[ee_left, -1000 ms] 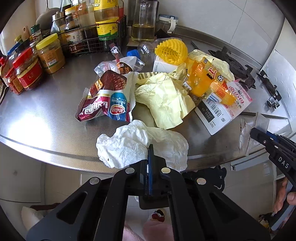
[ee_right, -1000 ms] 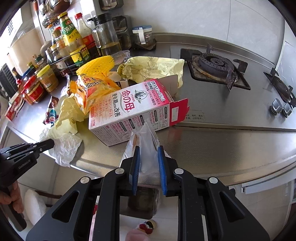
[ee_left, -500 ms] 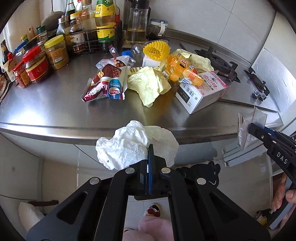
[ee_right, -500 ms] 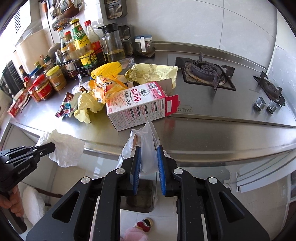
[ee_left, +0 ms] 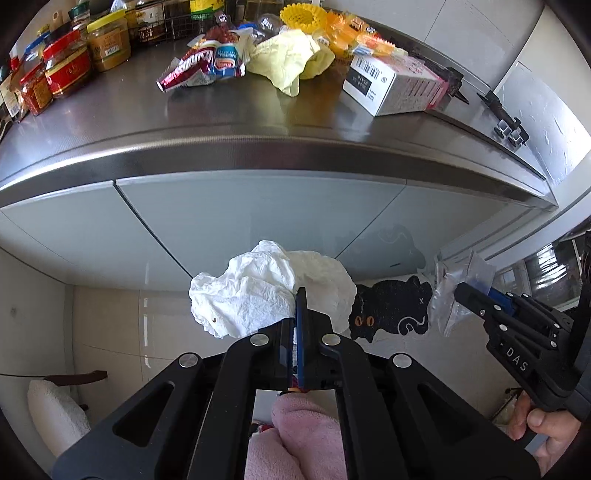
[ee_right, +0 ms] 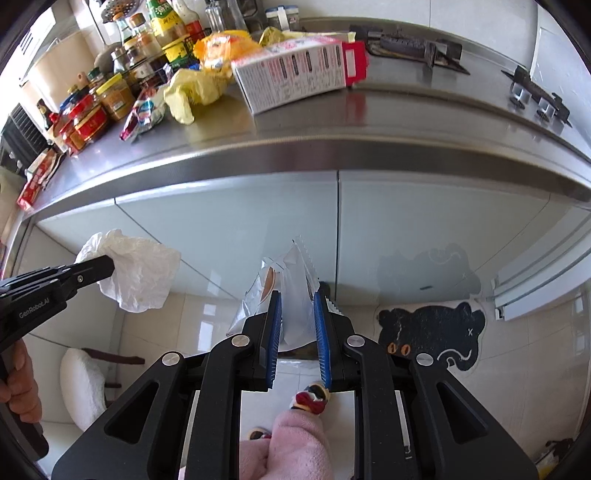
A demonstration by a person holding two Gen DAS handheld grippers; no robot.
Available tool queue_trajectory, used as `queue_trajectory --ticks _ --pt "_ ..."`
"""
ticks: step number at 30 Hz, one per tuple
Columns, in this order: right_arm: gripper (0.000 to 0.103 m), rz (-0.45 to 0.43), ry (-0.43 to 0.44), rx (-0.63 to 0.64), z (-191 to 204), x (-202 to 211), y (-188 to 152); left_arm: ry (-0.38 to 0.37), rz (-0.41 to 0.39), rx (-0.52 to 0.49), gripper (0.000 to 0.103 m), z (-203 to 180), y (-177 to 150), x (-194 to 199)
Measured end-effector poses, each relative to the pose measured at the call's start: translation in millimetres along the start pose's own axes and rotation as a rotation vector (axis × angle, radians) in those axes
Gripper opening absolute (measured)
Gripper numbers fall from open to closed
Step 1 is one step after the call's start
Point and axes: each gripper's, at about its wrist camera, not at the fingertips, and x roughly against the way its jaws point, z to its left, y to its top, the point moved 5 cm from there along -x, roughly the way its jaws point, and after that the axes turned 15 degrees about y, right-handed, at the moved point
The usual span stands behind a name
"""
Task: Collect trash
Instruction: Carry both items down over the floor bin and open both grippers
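Firmly between left gripper (ee_left: pixel 297 314): tissue (ee_left: pixel 258 295)

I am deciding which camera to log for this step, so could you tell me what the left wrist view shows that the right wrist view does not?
Only the left wrist view shows the left gripper from behind, shut on the white tissue.

Only the right wrist view shows the right gripper from behind, its blue pads shut on the clear wrapper, plus the sauce bottles.

Both show the pink carton, the yellow paper, the counter edge and the black cat mat.
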Motion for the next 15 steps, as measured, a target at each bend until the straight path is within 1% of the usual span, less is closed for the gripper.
queue_trajectory --ticks 1,3,5,8,11,15 --pt "0.019 0.016 -0.003 0.008 -1.4 -10.2 -7.2 -0.009 0.019 -0.002 0.000 -3.2 -3.9 -10.4" --pt "0.019 0.043 0.020 0.004 -6.1 -33.2 -20.7 -0.024 0.050 -0.009 0.000 -10.6 -9.2 -34.0" --pt "0.019 0.062 0.035 0.001 -14.3 -58.9 -30.8 -0.021 0.066 -0.019 0.000 -18.5 -11.3 -59.6" --pt "0.019 0.106 0.026 -0.002 -31.7 -101.6 -43.6 -0.027 0.105 -0.028 0.000 -29.8 -11.4 -104.3" --pt "0.019 0.143 0.029 -0.020 -50.1 -142.7 -50.3 -0.057 0.181 -0.028 0.000 -41.0 -13.0 -153.5" --pt "0.019 0.192 0.042 -0.031 -66.0 -192.0 -58.4 -0.066 0.244 -0.038 0.000 -52.2 -14.3 -208.3"
